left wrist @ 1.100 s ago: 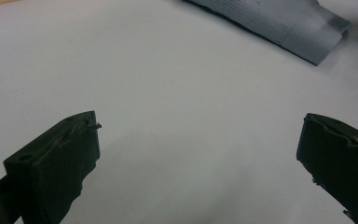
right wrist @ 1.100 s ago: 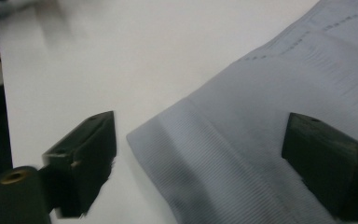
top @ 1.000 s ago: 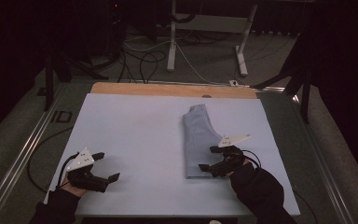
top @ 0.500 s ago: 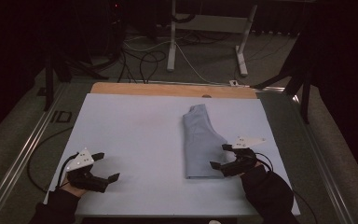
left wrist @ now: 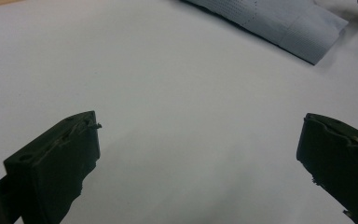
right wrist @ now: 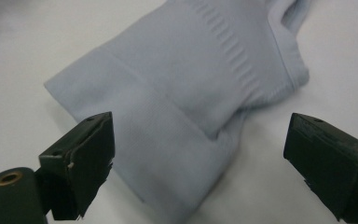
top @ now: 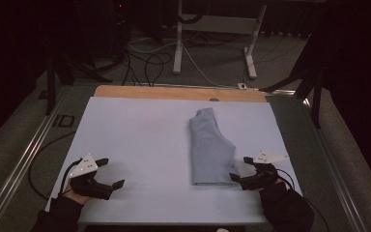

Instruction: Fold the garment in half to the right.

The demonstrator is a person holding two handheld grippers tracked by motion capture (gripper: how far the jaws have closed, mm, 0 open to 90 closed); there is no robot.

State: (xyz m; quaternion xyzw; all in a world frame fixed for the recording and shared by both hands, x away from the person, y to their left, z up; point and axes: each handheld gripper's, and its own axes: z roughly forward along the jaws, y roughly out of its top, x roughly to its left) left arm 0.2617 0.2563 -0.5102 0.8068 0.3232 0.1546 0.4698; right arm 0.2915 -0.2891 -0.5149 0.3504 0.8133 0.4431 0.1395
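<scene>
The folded shorts lie flat on the desk, their near hem just ahead of the right gripper, whose jaws are spread wide and released. The left gripper, jaws equally spread and empty, sits well apart from them.

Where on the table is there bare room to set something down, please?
The white sheet is bare between the left gripper and the folded garment, up to the wooden edge. It is crowded where the right gripper meets the garment's near end.
</scene>
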